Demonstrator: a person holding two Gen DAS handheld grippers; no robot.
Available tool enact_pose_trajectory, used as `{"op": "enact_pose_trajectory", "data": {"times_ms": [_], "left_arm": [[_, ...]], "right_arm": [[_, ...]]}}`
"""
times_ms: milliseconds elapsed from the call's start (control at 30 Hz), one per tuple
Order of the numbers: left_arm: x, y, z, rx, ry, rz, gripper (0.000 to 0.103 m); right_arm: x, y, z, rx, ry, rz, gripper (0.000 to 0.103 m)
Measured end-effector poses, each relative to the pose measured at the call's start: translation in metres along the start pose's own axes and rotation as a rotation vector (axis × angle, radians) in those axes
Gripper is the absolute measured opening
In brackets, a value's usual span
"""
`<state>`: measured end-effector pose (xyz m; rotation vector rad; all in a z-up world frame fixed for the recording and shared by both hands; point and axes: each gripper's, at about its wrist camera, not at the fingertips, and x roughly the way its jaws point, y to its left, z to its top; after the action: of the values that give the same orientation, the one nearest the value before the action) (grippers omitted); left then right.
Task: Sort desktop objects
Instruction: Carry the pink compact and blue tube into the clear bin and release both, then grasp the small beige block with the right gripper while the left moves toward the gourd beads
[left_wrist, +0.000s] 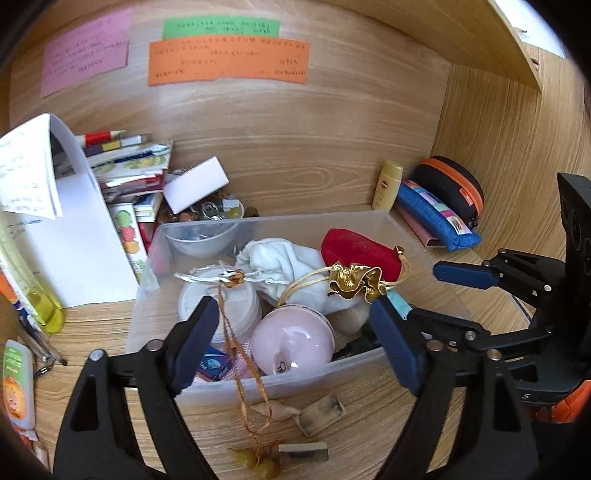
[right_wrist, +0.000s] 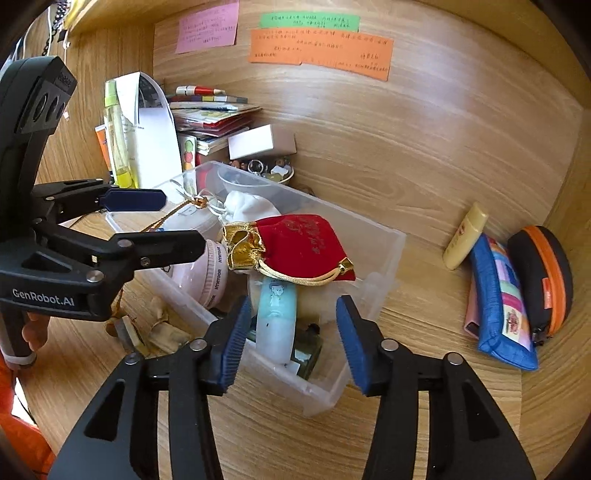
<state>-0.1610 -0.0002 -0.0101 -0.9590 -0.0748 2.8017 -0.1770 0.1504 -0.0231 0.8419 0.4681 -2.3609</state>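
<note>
Writing on the orange note (left_wrist: 228, 61) is too blurred to read; the white pouch (right_wrist: 248, 206) lies half hidden behind the red pouch (right_wrist: 306, 245).

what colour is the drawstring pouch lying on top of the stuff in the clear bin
Red velvet with a gold top, clearest in the right wrist view.

The work surface is a desktop (left_wrist: 369, 424) of light wood-grain laminate, filling the lower part of both frames. A back panel (left_wrist: 295, 147) of the same laminate rises behind it. A side panel (left_wrist: 517, 166) closes the alcove at the right of the left wrist view. A shelf (left_wrist: 517, 40) projects overhead at the upper right. On the back panel, upper centre, three paper notes are fixed: pink (right_wrist: 207, 27), green (right_wrist: 309, 21) and orange (right_wrist: 321, 51). Bright light reflects off the back panel at right centre of the right wrist view.
</note>
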Motion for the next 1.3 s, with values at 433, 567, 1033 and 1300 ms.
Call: {"op": "enact_pose_trajectory", "data": {"times_ms": [433, 567, 1033, 1300], "left_arm": [[-0.038, 0.013, -0.015, -0.030, -0.056, 0.059, 0.095], [-0.045, 0.017, -0.026, -0.031, -0.045, 0.076, 0.096], [-0.046, 0.045, -0.080, -0.087, 0.064, 0.159, 0.096], [-0.051, 0.068, -0.104, -0.125, 0.108, 0.189, 0.096]], "right_arm": [[-0.027, 0.008, -0.007, -0.001, -0.051, -0.041, 0.064], [-0.034, 0.013, -0.011, 0.000, -0.063, -0.030, 0.064], [-0.024, 0.042, -0.032, -0.008, 0.005, 0.095, 0.064], [0.000, 0.076, -0.038, -0.051, 0.052, 0.183, 0.064]]}}
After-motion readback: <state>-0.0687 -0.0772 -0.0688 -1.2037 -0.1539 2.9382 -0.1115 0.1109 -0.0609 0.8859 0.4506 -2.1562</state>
